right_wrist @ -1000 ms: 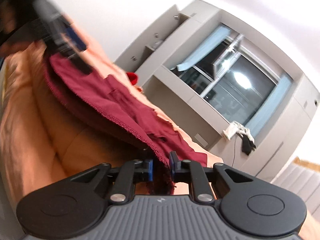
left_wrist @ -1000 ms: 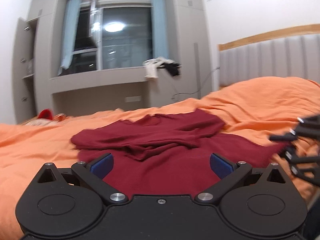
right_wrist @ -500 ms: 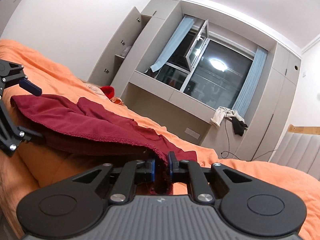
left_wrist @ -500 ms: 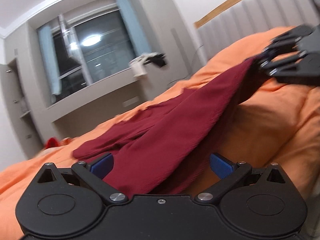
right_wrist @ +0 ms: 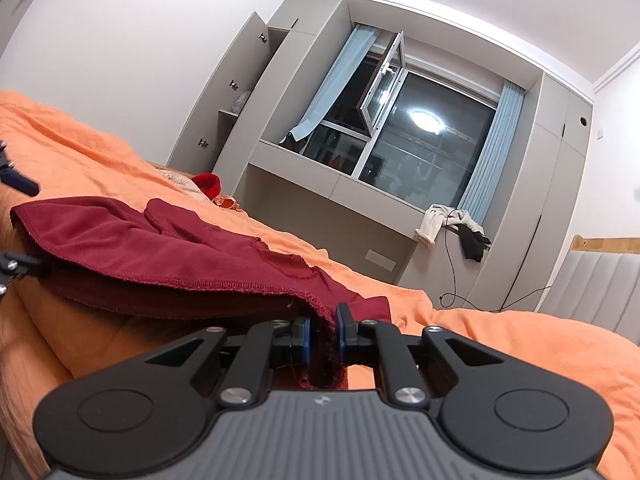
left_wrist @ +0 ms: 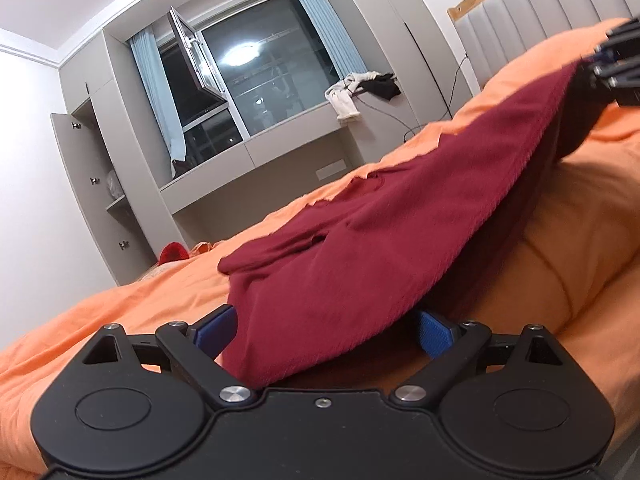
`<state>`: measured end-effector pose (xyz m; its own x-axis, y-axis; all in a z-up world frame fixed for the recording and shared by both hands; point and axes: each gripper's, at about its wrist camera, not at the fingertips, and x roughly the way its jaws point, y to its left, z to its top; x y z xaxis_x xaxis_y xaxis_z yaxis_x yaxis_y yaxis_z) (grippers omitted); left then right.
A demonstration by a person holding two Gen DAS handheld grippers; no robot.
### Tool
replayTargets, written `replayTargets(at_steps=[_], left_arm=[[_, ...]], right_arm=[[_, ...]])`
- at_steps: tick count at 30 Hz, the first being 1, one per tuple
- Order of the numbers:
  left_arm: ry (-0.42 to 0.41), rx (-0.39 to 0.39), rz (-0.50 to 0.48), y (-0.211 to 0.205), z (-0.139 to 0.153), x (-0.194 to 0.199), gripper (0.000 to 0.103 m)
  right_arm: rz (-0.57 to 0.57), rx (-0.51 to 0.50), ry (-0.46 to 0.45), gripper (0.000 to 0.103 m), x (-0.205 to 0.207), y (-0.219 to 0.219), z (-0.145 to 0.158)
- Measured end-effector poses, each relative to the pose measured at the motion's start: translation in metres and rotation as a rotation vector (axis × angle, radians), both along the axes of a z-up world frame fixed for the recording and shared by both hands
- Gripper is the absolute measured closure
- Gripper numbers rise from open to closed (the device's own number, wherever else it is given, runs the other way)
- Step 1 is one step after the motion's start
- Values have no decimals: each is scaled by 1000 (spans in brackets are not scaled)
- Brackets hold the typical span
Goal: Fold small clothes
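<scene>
Mid-fold, by the look of it: near hem of the dark red garment (right_wrist: 168, 256) raised off the orange bed (right_wrist: 500, 332), ready to be carried over the rest of the cloth. Right gripper (right_wrist: 322, 330) with jaws pressed together on a stitched hem corner, fabric bunched between the blue pads. Left gripper (left_wrist: 326, 330) with jaws spread wide, the garment's other lower corner draped across and between them; probably not pinched, though the cloth hides the contact.

Next move, as a judgement: close the left jaws on that corner so both ends of the hem rise together, then sweep the edge forward over the body of the garment, towards the window wall (right_wrist: 404, 148), and lay it down flat. One-handed, the free corner is likely to sag and crease the fold.

Garment lying partly on the bed, partly aloft. Lifted hem stretched roughly from one gripper to the other, taut near the right, slack near the left. Long axis running away from the grippers towards the window, with a sleeve-like lobe (left_wrist: 264, 258) folded across the far part.
</scene>
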<state>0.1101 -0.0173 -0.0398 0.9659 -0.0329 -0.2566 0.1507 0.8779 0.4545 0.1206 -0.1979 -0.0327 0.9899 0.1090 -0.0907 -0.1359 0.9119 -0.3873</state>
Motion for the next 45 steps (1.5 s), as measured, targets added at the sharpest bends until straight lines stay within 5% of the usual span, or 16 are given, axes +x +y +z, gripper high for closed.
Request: replayTargets(at_steps=[9,14,20,24,31,38,45], left_arm=[[16,100,-63,-2,-16,-19,7],[0,118,0,-3,-17,-13,9],[1,31,88,13,-6,-7,24],[-31,26,136,18,-2,-9,60],[-69,-9,180,26,7,-12,91],[-210,-37,165,29,18,-34,97],[-274,-209,179,52,52,-56,98]], right_arm=[[-10,11,-4,90,-2,-1,5],[-16,6,-1,90,-3,-3,4],[-25,-3,-22,90,-4,-3,3],[-27,-20,-33,90,-7,0,-2],[-29,-81,-39,90,-10,6,-11],[-41,-149,-83,93,-23,11,-17],[-35,-145,-185,96,-64,12,-7]])
